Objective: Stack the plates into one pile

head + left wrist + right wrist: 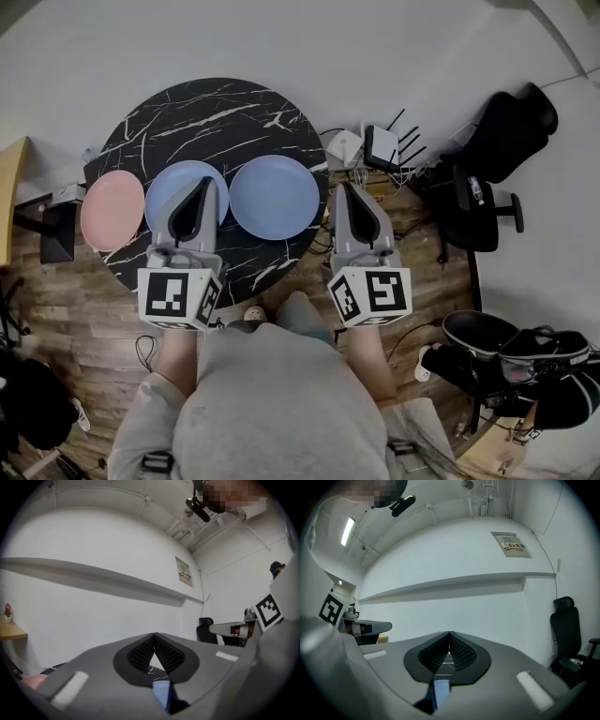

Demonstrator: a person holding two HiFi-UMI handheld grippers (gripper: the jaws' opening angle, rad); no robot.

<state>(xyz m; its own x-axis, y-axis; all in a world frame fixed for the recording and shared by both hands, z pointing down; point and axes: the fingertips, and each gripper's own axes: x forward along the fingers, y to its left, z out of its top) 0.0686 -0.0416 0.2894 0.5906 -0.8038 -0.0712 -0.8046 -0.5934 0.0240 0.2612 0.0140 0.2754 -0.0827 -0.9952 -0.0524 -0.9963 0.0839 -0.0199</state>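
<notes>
My right gripper (449,634) has its jaws pressed together tip to tip, with nothing between them. Through the gap beneath I glimpse the dark table (446,663) and a blue plate (440,690). The far wall has a ledge (450,586) and a notice (513,544). A black chair (566,630) stands at the right.

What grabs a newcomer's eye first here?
Three unstacked plates in a row on the black marble table: pink plate at left, middle blue plate, right blue plate. The left hand-held gripper hangs shut over the middle blue plate; the right hand-held gripper, shut too, is off the table's right edge.
</notes>
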